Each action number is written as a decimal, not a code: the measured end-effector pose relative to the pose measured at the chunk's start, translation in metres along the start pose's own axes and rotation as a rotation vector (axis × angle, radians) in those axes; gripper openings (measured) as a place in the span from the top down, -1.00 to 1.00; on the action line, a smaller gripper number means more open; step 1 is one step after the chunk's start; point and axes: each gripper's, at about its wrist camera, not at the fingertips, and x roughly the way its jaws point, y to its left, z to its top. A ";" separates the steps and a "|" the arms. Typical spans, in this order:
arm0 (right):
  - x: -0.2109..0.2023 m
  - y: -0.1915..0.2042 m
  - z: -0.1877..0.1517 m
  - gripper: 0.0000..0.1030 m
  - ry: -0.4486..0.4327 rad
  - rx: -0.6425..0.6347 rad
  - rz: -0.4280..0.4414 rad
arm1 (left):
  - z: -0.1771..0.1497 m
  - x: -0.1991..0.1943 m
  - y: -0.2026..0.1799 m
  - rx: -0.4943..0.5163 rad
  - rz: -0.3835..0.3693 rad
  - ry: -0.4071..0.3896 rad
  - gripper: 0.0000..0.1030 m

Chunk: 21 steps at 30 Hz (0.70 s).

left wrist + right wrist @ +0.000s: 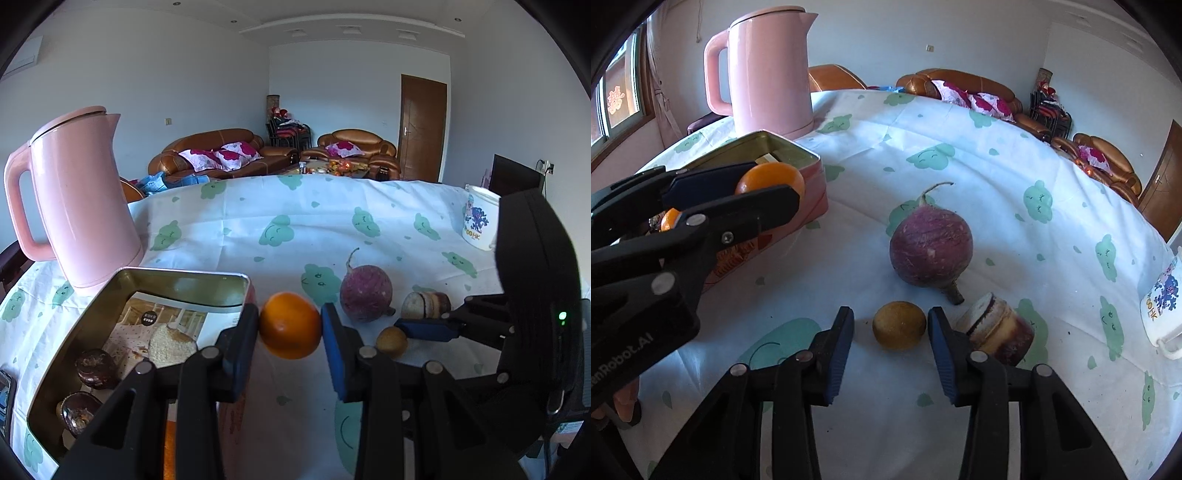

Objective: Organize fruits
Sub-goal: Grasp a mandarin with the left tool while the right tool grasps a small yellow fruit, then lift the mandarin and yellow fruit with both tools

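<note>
- Your table (332, 229) wears a white cloth with green cloud prints; the things below sit on it or hang just over it.
- The pink kettle (81, 199) stands at the far left, right behind the tin.
- The open tin (147, 280) sits left of your left gripper, with two dark round fruits (96, 368) and a printed card inside.
- Your left gripper (290, 326) has its pads clamped on both sides of the orange (290, 325), held up beside the tin's near corner.
- The purple radish (931, 251) lies mid-table, just beyond your right gripper.
- A mug (1161, 302) stands at the right edge, well apart from the fruit.
- A cut, layered root piece (999, 332) lies touching the outside of your right gripper's right finger.
- Your right gripper (899, 326) brackets the small brown fruit (899, 325) on the cloth; a sliver of gap shows on the left, and whether the right pad touches you cannot tell.
</note>
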 end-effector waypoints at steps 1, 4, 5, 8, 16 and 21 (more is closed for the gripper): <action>0.000 -0.001 0.000 0.34 -0.001 0.007 0.003 | 0.000 0.000 0.000 0.000 -0.001 0.000 0.29; -0.003 -0.004 -0.002 0.40 -0.010 0.024 0.012 | 0.000 0.001 -0.001 0.002 -0.002 -0.001 0.29; -0.005 -0.004 -0.002 0.40 -0.018 0.025 0.015 | 0.000 0.001 -0.001 0.002 -0.004 -0.004 0.29; -0.011 -0.004 -0.003 0.40 -0.050 0.023 0.009 | 0.000 0.000 -0.001 0.004 -0.009 -0.009 0.29; -0.025 0.000 -0.003 0.41 -0.128 0.006 -0.015 | -0.001 -0.008 -0.003 0.016 -0.020 -0.040 0.29; -0.035 -0.001 -0.004 0.41 -0.181 0.006 -0.031 | -0.002 -0.012 -0.005 0.024 -0.024 -0.056 0.29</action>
